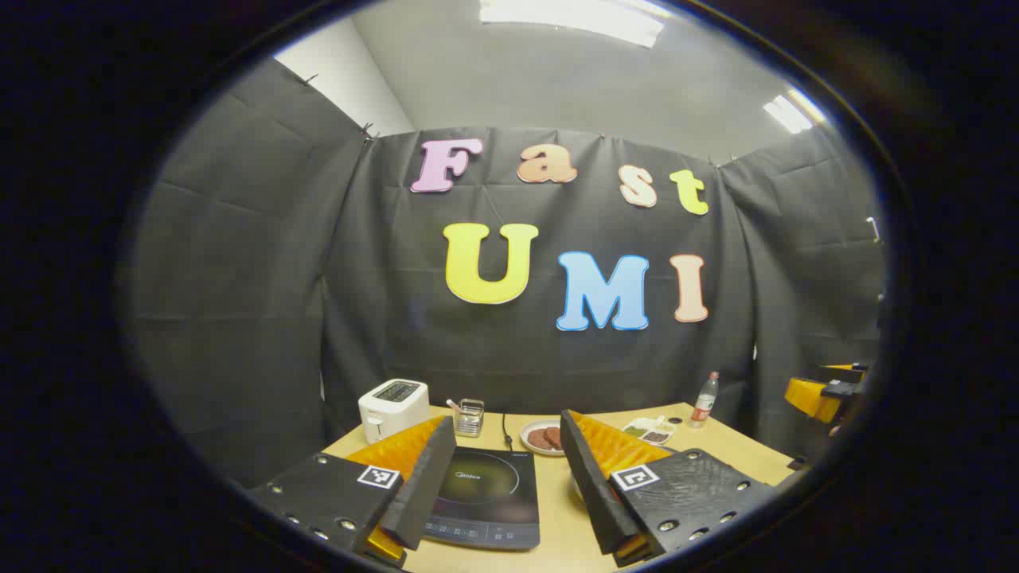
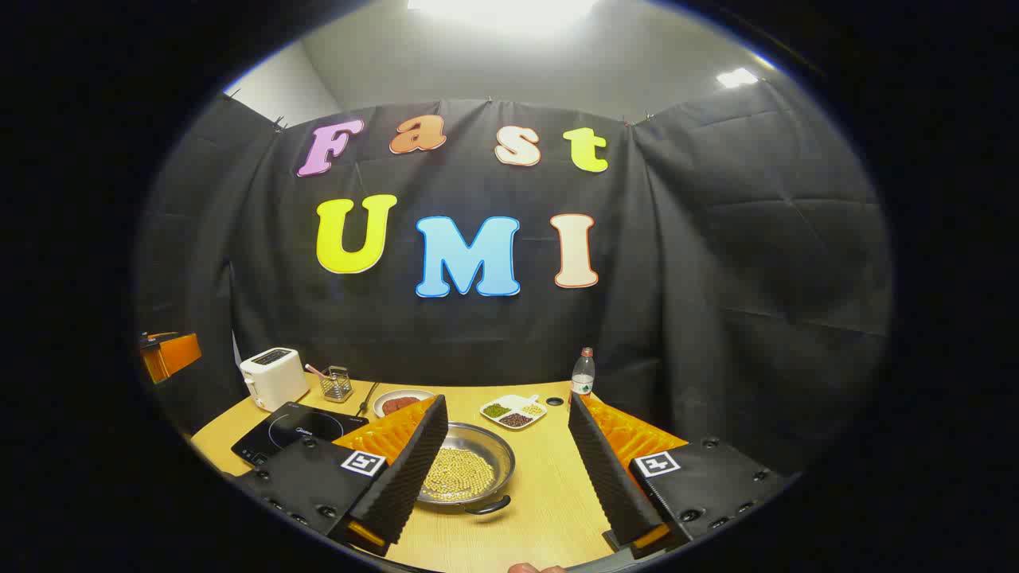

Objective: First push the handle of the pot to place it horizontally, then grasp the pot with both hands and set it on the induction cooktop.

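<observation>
Both tools hover above the wooden worktop [image 2: 549, 509] with fingers spread wide and nothing between them: the left tool [image 1: 505, 485] looks down on the black induction cooktop [image 1: 486, 497], while the right tool [image 2: 505, 465] frames the pot [image 2: 466, 469]. That split looks deliberate, since one side lines up with the destination and the other with the thing to be moved. The pot, a shallow steel pan, sits on the worktop just to the right of the induction cooktop [image 2: 298, 430] and holds a layer of pale round beans; its dark handle [image 2: 487, 507] curves along the near rim, so the push to set it horizontal appears not yet done. Farther back stand a white toaster [image 2: 272, 377], a small wire basket [image 2: 337, 385], a plate with dark round patties [image 1: 543, 437], a divided dish of green and dark beans [image 2: 513, 412], and a water bottle [image 2: 583, 374].
</observation>
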`<control>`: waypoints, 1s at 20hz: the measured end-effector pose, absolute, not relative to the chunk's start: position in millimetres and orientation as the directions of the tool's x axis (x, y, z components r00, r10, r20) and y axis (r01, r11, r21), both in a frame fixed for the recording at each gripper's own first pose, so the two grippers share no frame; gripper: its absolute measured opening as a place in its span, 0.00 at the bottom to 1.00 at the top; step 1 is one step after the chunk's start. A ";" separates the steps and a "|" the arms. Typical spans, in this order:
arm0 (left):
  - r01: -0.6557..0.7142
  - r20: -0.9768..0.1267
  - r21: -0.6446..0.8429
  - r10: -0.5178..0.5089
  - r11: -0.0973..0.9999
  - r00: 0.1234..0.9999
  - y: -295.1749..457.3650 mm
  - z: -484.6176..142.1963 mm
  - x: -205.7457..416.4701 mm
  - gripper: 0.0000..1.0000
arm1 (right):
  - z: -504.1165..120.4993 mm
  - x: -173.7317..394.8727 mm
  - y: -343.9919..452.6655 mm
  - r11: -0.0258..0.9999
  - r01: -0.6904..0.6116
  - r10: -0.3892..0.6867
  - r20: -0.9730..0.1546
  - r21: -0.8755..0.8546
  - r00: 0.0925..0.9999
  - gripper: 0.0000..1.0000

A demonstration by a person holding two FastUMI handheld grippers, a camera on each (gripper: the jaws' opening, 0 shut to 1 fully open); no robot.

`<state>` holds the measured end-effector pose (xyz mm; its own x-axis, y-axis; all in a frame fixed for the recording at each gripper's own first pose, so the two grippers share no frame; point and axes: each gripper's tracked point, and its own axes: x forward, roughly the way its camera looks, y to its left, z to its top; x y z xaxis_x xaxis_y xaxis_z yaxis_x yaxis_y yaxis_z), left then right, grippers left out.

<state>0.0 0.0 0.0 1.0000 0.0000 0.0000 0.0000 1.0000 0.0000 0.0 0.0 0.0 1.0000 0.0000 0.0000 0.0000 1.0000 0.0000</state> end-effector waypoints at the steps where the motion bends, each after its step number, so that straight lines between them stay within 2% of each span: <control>1: 0.000 -0.004 -0.005 0.000 1.000 1.000 -0.7 -1.2 -0.3 0.78 | -0.1 -0.5 0.4 1.000 -0.003 0.003 -0.001 -0.004 1.000 0.97; 2: -0.001 -0.007 -0.008 0.001 1.000 1.000 0.2 -2.1 -0.2 0.81 | -0.7 -1.7 1.4 1.000 -0.006 0.006 -0.004 -0.007 1.000 0.97; 3: -0.002 -0.009 -0.008 0.002 1.000 1.000 1.1 -4.2 -0.7 0.78 | -0.7 -2.7 2.2 1.000 -0.009 0.009 -0.006 -0.007 1.000 0.98; 5: -0.001 -0.020 -0.006 0.001 1.000 1.000 1.3 -6.0 0.0 0.81 | -0.5 -4.0 3.1 1.000 -0.012 0.012 -0.010 0.000 1.000 0.97; 8: 0.003 -0.026 -0.010 -0.003 1.000 1.000 2.2 -8.3 -2.1 0.78 | -2.0 -6.3 4.7 1.000 -0.014 0.014 -0.013 -0.001 1.000 0.97; 14: 0.004 -0.025 0.001 -0.004 1.000 1.000 5.8 -8.4 -2.2 0.81 | -2.9 -8.5 13.1 1.000 -0.031 0.031 -0.016 0.000 0.999 0.97; 15: 0.001 -0.026 0.001 -0.001 1.000 1.000 6.4 -9.5 -2.7 0.78 | -2.7 -8.0 15.2 0.999 -0.037 0.037 -0.018 -0.001 0.999 0.97; 18: -0.007 -0.033 0.001 0.007 1.000 0.999 10.0 -10.0 -2.6 0.78 | -5.9 -3.8 25.2 0.997 -0.071 0.071 -0.039 -0.002 0.997 0.97; 20: -0.015 -0.035 0.004 0.015 1.000 0.999 15.7 -13.7 -2.7 0.81 | -10.0 1.7 32.5 0.995 -0.097 0.097 -0.063 -0.006 0.993 0.97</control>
